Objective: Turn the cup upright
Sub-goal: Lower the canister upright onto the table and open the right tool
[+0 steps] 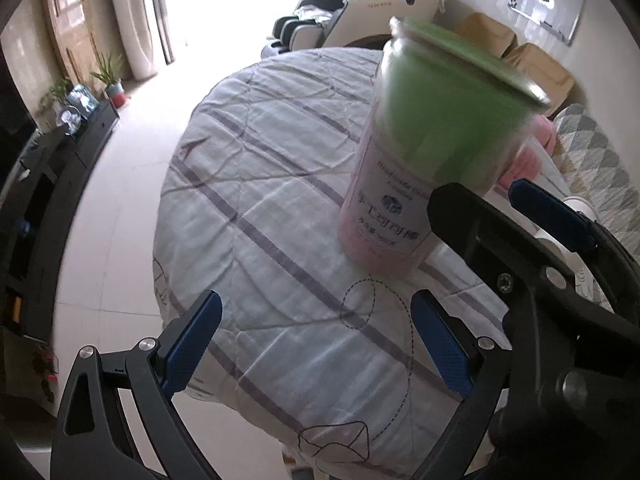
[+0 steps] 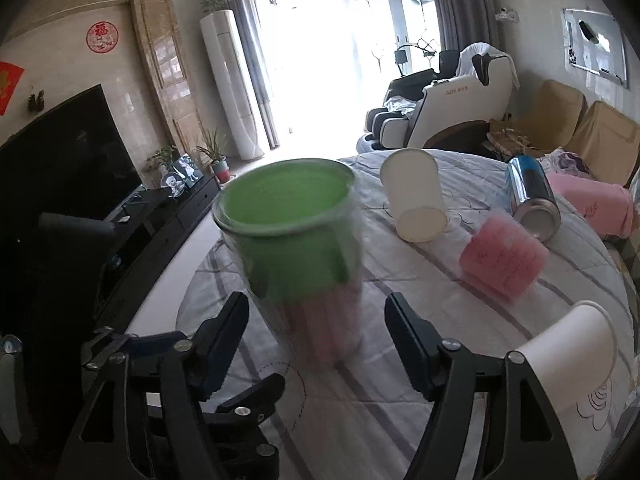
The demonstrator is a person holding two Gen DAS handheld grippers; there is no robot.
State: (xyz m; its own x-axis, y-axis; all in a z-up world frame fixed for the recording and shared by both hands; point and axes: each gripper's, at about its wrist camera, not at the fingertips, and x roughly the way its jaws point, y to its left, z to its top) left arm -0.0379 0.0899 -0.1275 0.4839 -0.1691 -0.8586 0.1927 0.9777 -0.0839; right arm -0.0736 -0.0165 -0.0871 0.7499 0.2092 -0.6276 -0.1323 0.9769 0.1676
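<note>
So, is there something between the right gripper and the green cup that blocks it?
Nothing visible does. The green cup stands on the striped cloth just ahead of the right gripper, whose fingers are spread open with no object in the gap. The fallen white cup and pink cup lie farther back, to the side.

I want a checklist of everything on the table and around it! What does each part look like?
Surface: table under a wrinkled striped cloth.
Job's things: green-lidded cup stands upright, blurred.
Clutter: white cup, pink cup, can and paper cup all lie on their sides.
Grippers: right gripper open, fingers either side of the green-lidded cup, not touching; left gripper open, empty.
Cables: nothing seen.
Surroundings: TV, massage chair, bright window.
</note>
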